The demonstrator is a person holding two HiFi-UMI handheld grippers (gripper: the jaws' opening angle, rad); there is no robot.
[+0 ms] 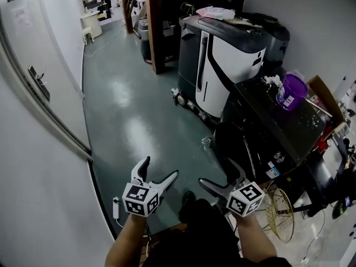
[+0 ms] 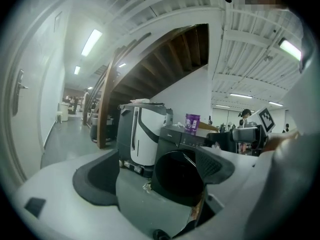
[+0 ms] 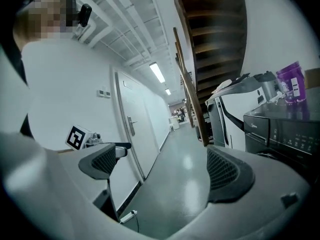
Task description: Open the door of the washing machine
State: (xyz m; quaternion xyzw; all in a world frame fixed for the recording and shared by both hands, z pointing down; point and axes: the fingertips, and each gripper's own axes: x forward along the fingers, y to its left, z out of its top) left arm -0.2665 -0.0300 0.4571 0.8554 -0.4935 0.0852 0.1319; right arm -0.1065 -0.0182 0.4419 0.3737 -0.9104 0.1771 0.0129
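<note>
The dark washing machine (image 1: pixel 278 129) stands at the right, its round door (image 1: pixel 232 144) facing the green floor and looking closed. Both grippers are held low in front of me, apart from the machine. My left gripper (image 1: pixel 161 168) is open with nothing between its fingers. In the left gripper view the washing machine (image 2: pixel 185 139) and its round door (image 2: pixel 177 176) lie straight ahead past the open left gripper (image 2: pixel 155 176). My right gripper (image 1: pixel 218 172) is open too, its tips near the door's lower edge. In the right gripper view the right gripper (image 3: pixel 165 169) points down the corridor, the washing machine (image 3: pixel 287 129) at its right.
A purple tub (image 1: pixel 291 90) and clutter sit on the washer's top. A white and black machine (image 1: pixel 222 60) stands just beyond it. A white door with a handle (image 1: pixel 39 82) lines the left wall. A power strip (image 1: pixel 116 207) lies on the floor; a gold wire stand (image 1: pixel 280 213) is right.
</note>
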